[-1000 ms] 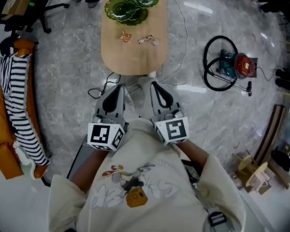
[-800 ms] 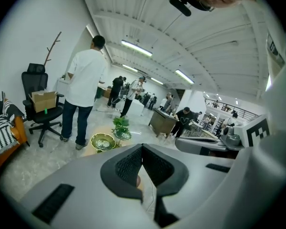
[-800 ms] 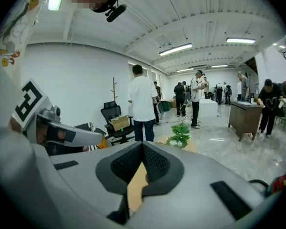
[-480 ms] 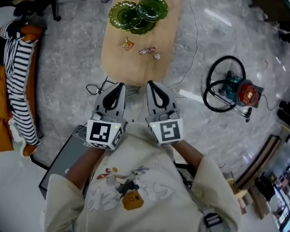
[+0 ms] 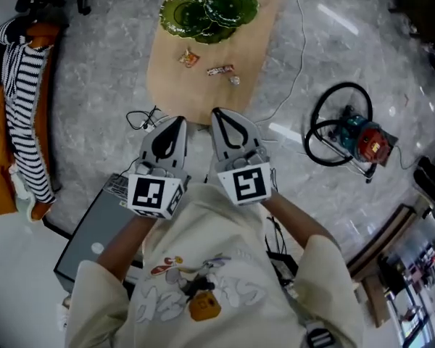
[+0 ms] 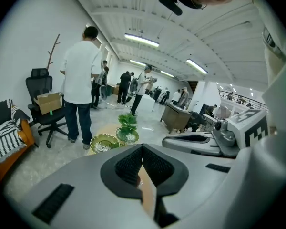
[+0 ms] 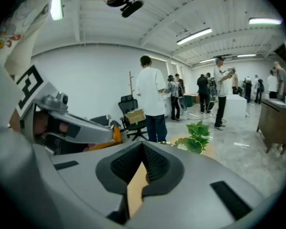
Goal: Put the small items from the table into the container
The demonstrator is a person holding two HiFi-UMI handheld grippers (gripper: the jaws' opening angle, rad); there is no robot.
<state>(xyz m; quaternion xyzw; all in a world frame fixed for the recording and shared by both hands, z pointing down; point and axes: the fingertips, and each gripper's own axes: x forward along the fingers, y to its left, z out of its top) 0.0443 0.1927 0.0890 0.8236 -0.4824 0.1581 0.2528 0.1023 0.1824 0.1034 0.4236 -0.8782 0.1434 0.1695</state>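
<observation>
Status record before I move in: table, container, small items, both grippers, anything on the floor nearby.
table: wooden table, straight ahead of both grippers
container: green dishes clustered at the table's far end
small items: three wrapped pieces on the bare table top, on the near side of the dishes, apart from them
left gripper: jaws together, nothing held, by the table's near edge
right gripper: jaws together, nothing held, beside the left one
floor: vacuum cleaner with coiled hose, right of the table
</observation>
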